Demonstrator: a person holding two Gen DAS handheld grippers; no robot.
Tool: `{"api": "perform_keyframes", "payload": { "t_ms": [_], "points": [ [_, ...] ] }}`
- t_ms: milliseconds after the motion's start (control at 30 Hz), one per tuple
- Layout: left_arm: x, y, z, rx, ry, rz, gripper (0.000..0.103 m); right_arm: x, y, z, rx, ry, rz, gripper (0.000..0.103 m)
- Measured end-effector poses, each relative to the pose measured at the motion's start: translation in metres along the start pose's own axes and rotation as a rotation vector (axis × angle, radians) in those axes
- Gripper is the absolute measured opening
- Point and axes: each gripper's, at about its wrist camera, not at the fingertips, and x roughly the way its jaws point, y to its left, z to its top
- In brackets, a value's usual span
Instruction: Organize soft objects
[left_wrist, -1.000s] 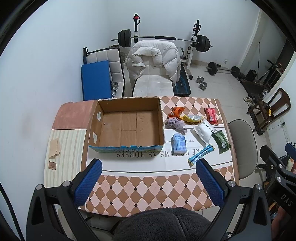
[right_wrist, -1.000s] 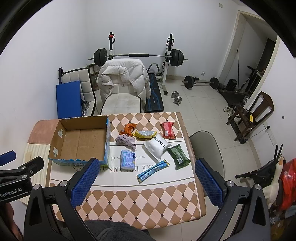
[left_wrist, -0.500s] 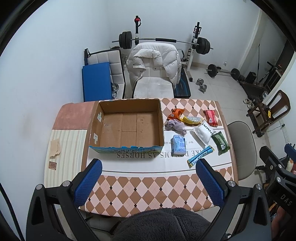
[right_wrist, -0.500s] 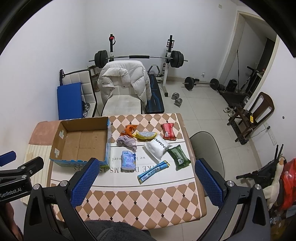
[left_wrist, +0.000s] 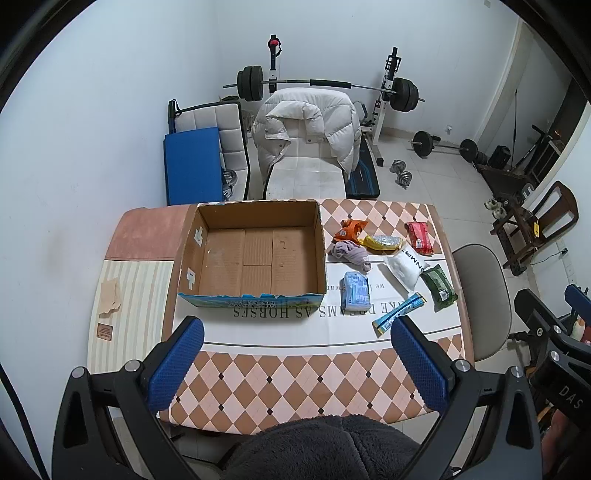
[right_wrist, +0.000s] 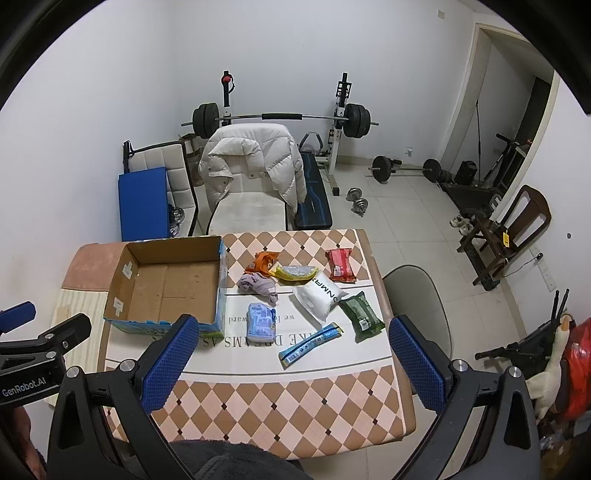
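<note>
An open, empty cardboard box stands on the left half of the checkered table. To its right lie soft packs: a light blue pack, a grey cloth, an orange pouch, a yellow pack, a red pack, a white bag, a green pack and a blue strip pack. My left gripper and right gripper are open, empty, high above the table's near edge.
A white chair with a puffy jacket stands behind the table. A grey chair is at the table's right side. A barbell rack, weights and a wooden chair stand farther back.
Both grippers have risen and pulled back slightly; the table and its objects look smaller and lower in both views. Nothing on the table has moved.
</note>
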Motion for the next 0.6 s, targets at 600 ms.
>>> {"api": "perform_keyframes", "payload": {
  "t_ms": [600],
  "points": [
    [-0.0012,0.0018,-0.0018,-0.004,-0.003,-0.003,0.103,-0.0006,0.0006,-0.0026,0.001,-0.004,0.0,0.103]
  ]
}}
